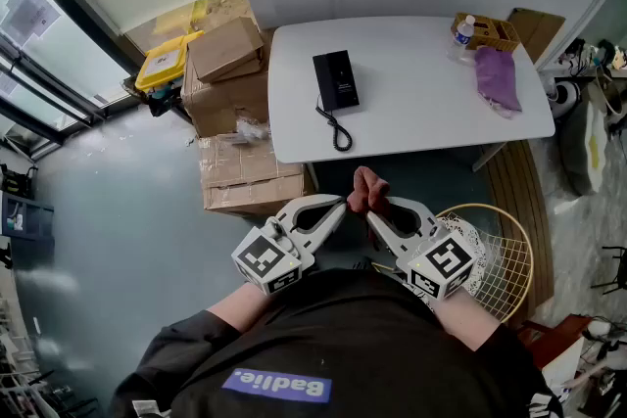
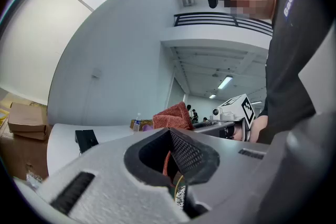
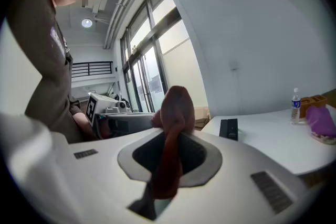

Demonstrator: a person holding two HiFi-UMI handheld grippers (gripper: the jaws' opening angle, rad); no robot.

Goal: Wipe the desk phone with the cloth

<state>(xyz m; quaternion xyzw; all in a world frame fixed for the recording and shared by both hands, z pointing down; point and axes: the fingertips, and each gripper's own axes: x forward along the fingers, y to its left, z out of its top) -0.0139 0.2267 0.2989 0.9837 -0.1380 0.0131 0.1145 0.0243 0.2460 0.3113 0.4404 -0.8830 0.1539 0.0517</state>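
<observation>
Head view: desk phone (image 1: 335, 79) flat on worktop (image 1: 421, 103), long axis running away from person, cord at near end. Cloth (image 1: 368, 190) well apart, near chest, clamped in closed right tongs (image 1: 377, 208); left tongs (image 1: 341, 204) closed on its edge too. Phone ahead, slightly left.

- The head view looks steeply down from above the person's shoulders. The left gripper (image 1: 339, 203) and right gripper (image 1: 374, 207) lie near it, and the white table (image 1: 421, 127) lies farther ahead.
- The left gripper view sits close behind its own jaws, angled upward toward wall and ceiling, with the table low at its left.
- The right gripper view sits equally close, with the table at its right.
- All three share the red cloth (image 1: 366, 190) at the jaw tips and the desk phone (image 1: 335, 79). Each gripper view also catches the other gripper.
</observation>
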